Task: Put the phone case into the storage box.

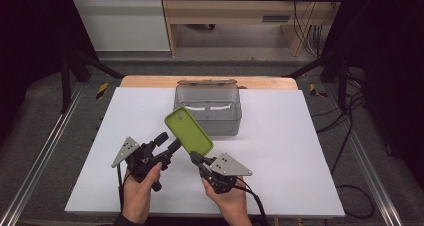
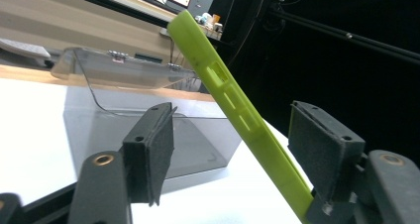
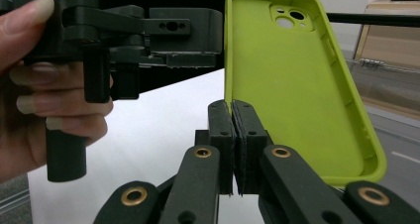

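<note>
We are holding a green phone case (image 1: 189, 130) up off the white table (image 1: 280, 156), just in front of the clear plastic box (image 1: 208, 108) that is sitting near the table's far edge with its lid (image 1: 206, 83) tipped open behind it; the case is standing tilted, its camera cutout at the far upper end and its hollow inside facing our right gripper's camera. Our right gripper (image 1: 196, 158) is clenching the case's near edge; in the right gripper view its two pads are sitting pressed together on the case's rim (image 3: 229, 103), with the case (image 3: 292, 80) rising above and to the right of them. Our left gripper (image 1: 168, 143) is sitting just beside the case on its left; in the left gripper view the case (image 2: 233, 105) is slanting up between the two pads, the right pad (image 2: 319, 144) lying close against its lower edge and the left pad (image 2: 151, 147) standing well clear of it, so this claw is not yet gripping. Both of our hands are coming in from the table's near side, the left hand (image 1: 137, 193) and the right hand (image 1: 231, 198) wrapped round the gripper handles.
</note>
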